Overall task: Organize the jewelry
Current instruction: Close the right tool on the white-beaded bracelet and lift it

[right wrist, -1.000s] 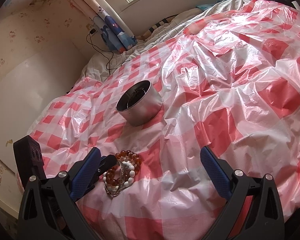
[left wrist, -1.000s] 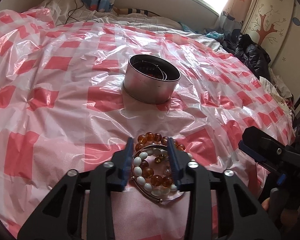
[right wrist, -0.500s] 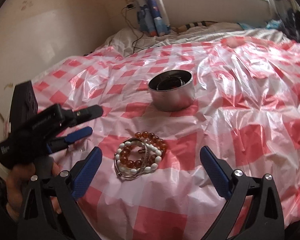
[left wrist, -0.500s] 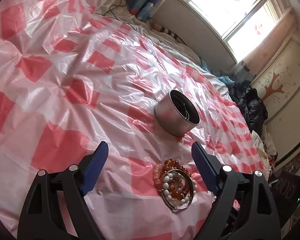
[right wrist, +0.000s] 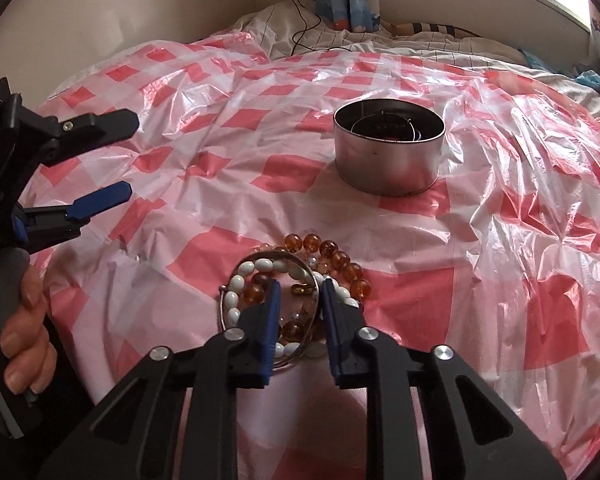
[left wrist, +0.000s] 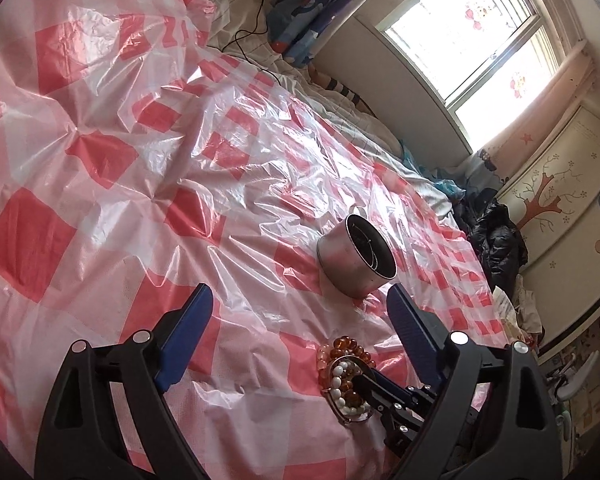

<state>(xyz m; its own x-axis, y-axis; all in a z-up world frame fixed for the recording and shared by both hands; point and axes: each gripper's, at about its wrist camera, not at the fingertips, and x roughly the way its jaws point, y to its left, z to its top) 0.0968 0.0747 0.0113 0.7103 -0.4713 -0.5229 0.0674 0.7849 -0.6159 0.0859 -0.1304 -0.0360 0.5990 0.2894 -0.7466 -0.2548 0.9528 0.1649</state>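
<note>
Right wrist: jaws just closed into glossy round-bead bracelets (right wrist: 300, 276); smooth cylindrical tin (right wrist: 388, 160).

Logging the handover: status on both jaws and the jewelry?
Left gripper open, holding nothing. Right gripper just closed into the pile of amber and white bead bracelets. Round silver metal tin beyond, path unobstructed.

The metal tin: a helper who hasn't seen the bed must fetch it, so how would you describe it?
Look at the bed's red-and-white checked plastic sheet. Near its middle stands the tin, beyond the pile of bead bracelets. It is the only round, shiny, open-topped container there, with thin wire hoops inside.
</note>
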